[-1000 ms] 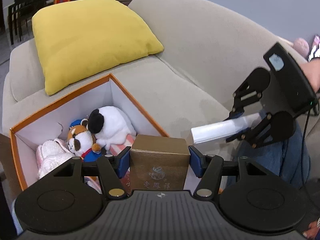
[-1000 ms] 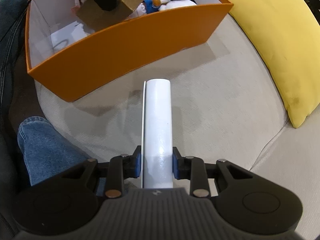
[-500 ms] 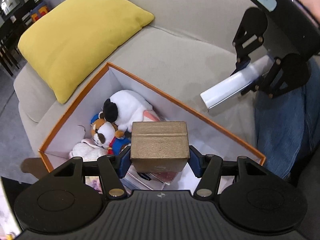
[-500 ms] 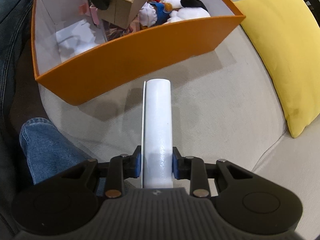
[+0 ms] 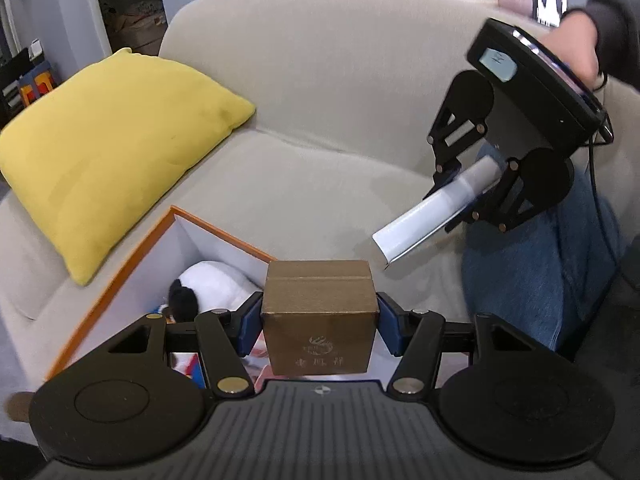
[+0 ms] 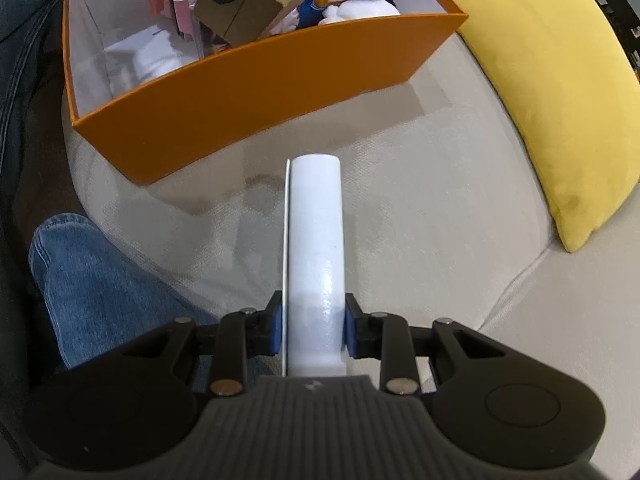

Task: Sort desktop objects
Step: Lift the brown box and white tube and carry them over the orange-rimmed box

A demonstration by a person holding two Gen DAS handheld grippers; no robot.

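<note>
Landmark: orange storage box [image 6: 256, 92], white inside, standing on my beige sofa [image 6: 440, 208].
Left gripper [image 5: 319, 316]: I have its blue pads clamped on the two sides of a gold-brown carton [image 5: 319, 312]; printed emblem faces my camera.
Gold-brown carton, place: held in the air above the orange storage box, over its open top.
Right gripper [image 6: 314, 328]: I have it closed on a white tube [image 6: 316, 248] at the tube's near end; a thin white sheet lies along the tube's left side.
White tube, place: outside the orange storage box, in the air over the sofa seat just beside the box's long wall.
Box contents: black-and-white plush toy [image 6: 360, 0], pink item [image 6: 180, 12], white paper on the floor of the box.
Yellow cushion [image 6: 560, 92]: on the sofa, near the box's far corner.
Person: knee in blue jeans [image 6: 100, 292], beside the box.
</note>
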